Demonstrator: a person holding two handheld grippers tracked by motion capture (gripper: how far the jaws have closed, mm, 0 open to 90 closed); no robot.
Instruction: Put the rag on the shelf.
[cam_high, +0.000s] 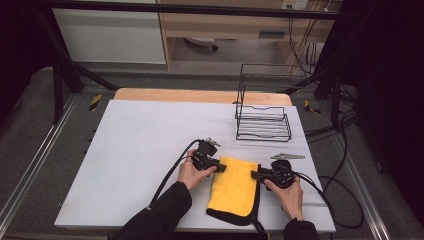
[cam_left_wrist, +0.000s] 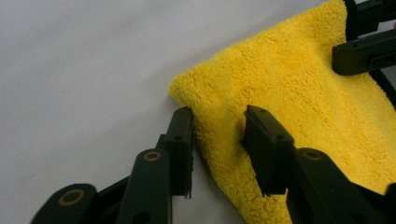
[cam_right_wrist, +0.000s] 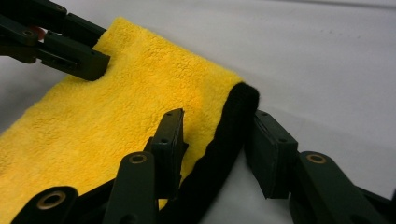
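The folded yellow towel (cam_high: 234, 186) lies at the lower centre of the high view; the left gripper (cam_high: 218, 168) and right gripper (cam_high: 256, 174) each straddle a far corner, jaws apart, not yet pinching; a shallow bite may catch one layer only, and the fold would fall open.
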